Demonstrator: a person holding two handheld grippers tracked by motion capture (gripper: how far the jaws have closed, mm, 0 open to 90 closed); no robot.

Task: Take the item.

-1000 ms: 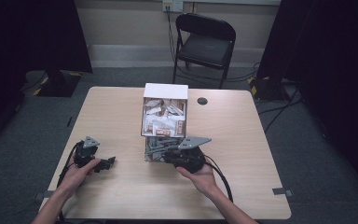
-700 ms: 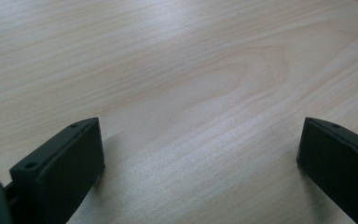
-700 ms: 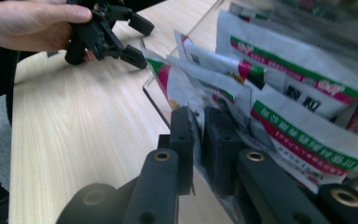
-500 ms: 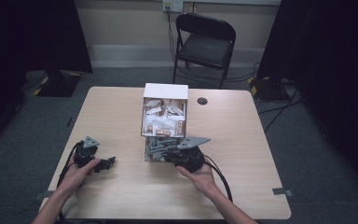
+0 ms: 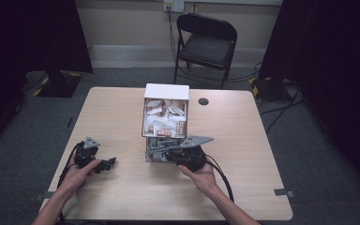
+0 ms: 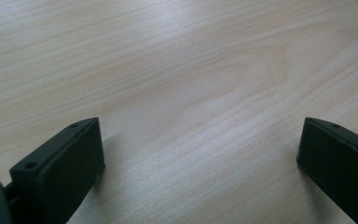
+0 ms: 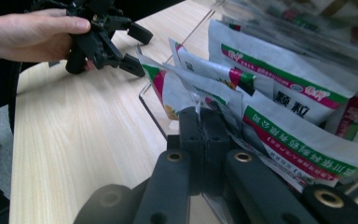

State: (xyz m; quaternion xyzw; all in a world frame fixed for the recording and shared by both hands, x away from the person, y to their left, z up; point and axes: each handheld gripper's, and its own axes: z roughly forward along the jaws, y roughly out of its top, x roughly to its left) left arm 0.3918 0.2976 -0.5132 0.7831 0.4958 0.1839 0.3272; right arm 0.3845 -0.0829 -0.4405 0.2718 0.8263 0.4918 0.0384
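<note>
White-and-green sachets (image 7: 279,116) stand packed in a clear plastic box (image 7: 154,109) near the middle of the pale wooden counter (image 5: 122,122); the right gripper (image 7: 200,122) reaches into the box's near end, its jaws having just been closing, now clenched together on the edge of one sachet; behind the clear box, touching it, sits a white carton (image 5: 166,110) holding more packets; well to the left, apart from both boxes, the left gripper (image 5: 104,164) rests low over bare counter in the person's left hand (image 5: 77,173), jaws released and spread wide with only wood grain between them; a black folding chair (image 5: 206,44) stands beyond the counter's far edge.
</note>
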